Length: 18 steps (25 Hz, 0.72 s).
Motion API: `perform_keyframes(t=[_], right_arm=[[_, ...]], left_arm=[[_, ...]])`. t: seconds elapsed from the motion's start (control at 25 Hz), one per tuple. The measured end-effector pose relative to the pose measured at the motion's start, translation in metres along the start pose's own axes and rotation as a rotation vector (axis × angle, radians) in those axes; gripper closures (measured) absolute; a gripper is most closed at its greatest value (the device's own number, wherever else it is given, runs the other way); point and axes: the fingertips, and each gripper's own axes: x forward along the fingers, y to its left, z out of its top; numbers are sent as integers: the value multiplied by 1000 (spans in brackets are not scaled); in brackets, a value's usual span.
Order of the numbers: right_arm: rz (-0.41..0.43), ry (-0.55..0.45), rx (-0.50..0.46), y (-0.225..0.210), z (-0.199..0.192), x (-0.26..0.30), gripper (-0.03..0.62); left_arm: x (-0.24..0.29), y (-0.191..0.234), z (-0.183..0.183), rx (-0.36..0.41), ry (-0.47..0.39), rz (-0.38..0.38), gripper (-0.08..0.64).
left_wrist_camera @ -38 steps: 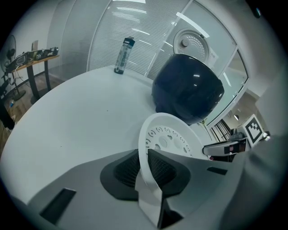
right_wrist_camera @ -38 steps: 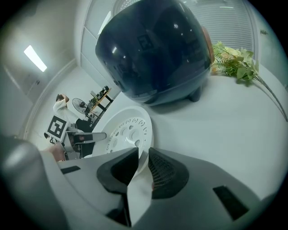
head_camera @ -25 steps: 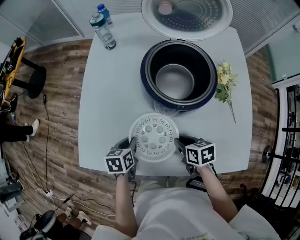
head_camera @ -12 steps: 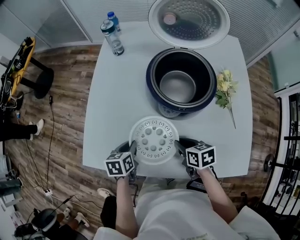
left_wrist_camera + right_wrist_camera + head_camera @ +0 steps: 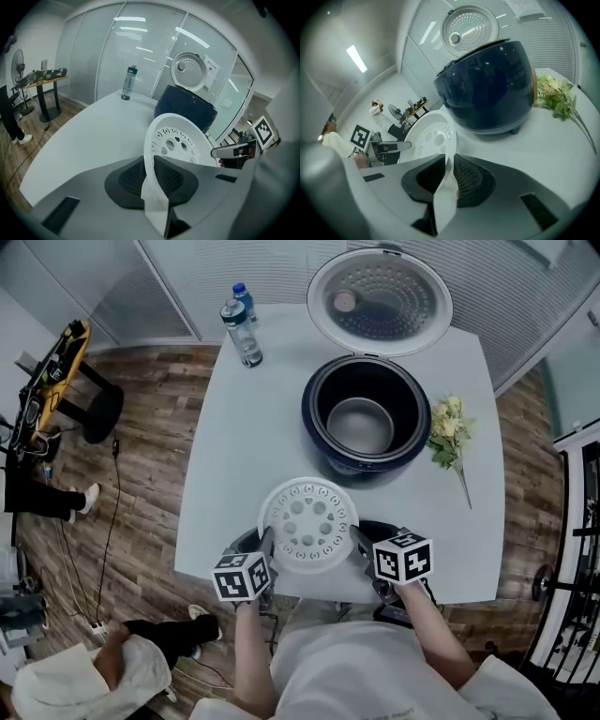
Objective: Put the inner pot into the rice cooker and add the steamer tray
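Before the rice cooker (image 5: 315, 416), left gripper (image 5: 149, 168) pinches steamer tray (image 5: 308, 523)

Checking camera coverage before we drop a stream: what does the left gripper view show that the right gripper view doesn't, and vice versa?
Left gripper view only: the clear plastic water bottle with a blue cap, standing at the far side of the white table.
Right gripper view only: the yellow-and-green flower sprig, lying beside the dark blue rice cooker.
Both: the white round perforated steamer tray close up in the foreground, the rice cooker behind it with its round lid standing open, and the table.
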Motion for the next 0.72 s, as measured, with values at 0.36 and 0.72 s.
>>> perform_keyframes(t=[0.36,0.72], right_arm=[[34,-82,-44,24,27,-17,528],[59,-162,-78,44,57,-39,529]], left_arm=[[-32,-2,29,38,-92,29,505],[-64,-13,65,48,-202,29,506]])
